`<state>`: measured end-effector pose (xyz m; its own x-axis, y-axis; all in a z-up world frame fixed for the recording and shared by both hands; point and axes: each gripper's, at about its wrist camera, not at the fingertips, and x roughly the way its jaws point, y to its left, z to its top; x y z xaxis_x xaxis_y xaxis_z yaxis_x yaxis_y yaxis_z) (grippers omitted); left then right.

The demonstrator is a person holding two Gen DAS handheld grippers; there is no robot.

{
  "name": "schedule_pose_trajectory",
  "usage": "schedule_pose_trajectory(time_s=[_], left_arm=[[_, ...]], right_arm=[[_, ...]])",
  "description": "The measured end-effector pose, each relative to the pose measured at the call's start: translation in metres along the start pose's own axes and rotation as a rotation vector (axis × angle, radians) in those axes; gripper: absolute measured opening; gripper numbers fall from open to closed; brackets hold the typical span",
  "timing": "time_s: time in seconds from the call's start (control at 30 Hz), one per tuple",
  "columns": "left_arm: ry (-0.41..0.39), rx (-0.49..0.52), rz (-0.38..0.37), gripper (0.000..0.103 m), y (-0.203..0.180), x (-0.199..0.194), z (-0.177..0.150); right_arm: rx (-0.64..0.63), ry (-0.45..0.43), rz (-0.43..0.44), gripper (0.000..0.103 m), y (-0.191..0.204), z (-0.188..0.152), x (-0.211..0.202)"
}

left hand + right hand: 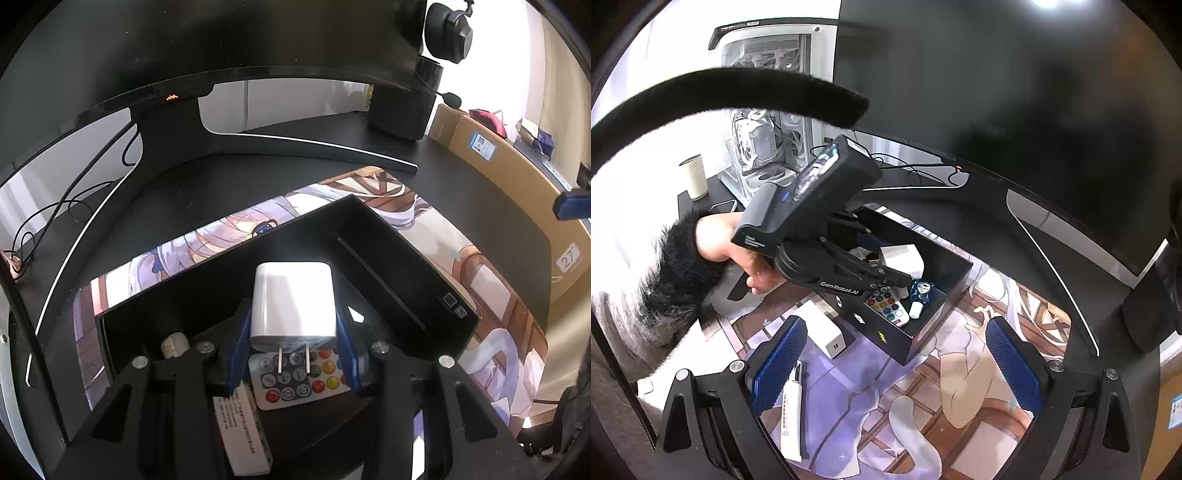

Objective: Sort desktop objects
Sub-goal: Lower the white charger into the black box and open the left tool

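My left gripper [293, 328] is shut on a white plug charger [293, 301], prongs toward the camera, held over the open black box [406, 273]. In the box lie a small remote with coloured buttons [299, 376], a white carton [240, 432] and a small white tube [175, 343]. In the right wrist view the left gripper [886, 273] holds the charger [901, 258] above the box [905, 339], which also holds the remote [888, 306] and a blue keyring figure [923, 290]. My right gripper [895, 365] is open and empty above the desk mat.
A white box [823, 326] and a white tube [792, 413] lie on the printed desk mat [960, 406] left of the black box. A curved monitor [184, 55] on its stand rises behind. Headphones [448, 31], a speaker and cardboard boxes [498, 166] stand at right.
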<state>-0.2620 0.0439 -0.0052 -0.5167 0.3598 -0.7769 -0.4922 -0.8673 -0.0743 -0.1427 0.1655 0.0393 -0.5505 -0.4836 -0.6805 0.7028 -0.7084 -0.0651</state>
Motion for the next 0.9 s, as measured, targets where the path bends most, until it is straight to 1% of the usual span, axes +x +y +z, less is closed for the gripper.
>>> schedule_pose_trajectory(time_s=[0.13,0.27,0.6,0.63,0.67,0.73,0.8,0.87,0.9], left_arm=[[0.015,0.016,0.026,0.041,-0.002,0.002,0.000],[0.028,0.011,0.034,0.041,-0.002,0.003,0.000],[0.037,-0.016,0.034,0.043,0.000,0.004,0.000],[0.033,-0.021,0.037,0.047,0.001,0.003,0.000],[0.030,-0.022,0.039,0.056,0.001,0.003,0.000],[0.017,-0.023,0.045,0.064,0.000,0.000,0.001],[0.012,-0.022,0.056,0.068,-0.001,-0.002,0.001],[-0.005,-0.022,0.061,0.077,-0.003,-0.007,0.001],[-0.012,-0.025,0.062,0.079,-0.003,-0.009,0.000]], right_arm=[[0.005,0.000,-0.004,0.099,-0.001,-0.002,-0.002],[0.014,-0.006,-0.003,0.099,-0.003,-0.005,-0.005],[0.019,-0.016,-0.010,0.099,-0.009,-0.011,-0.013],[0.021,-0.016,-0.009,0.099,-0.009,-0.012,-0.013],[0.024,-0.018,-0.009,0.099,-0.010,-0.013,-0.014],[0.027,-0.022,-0.008,0.099,-0.011,-0.015,-0.016],[0.034,-0.025,-0.008,0.099,-0.012,-0.016,-0.018],[0.044,-0.032,-0.005,0.099,-0.013,-0.019,-0.020],[0.050,-0.035,-0.004,0.099,-0.013,-0.020,-0.021]])
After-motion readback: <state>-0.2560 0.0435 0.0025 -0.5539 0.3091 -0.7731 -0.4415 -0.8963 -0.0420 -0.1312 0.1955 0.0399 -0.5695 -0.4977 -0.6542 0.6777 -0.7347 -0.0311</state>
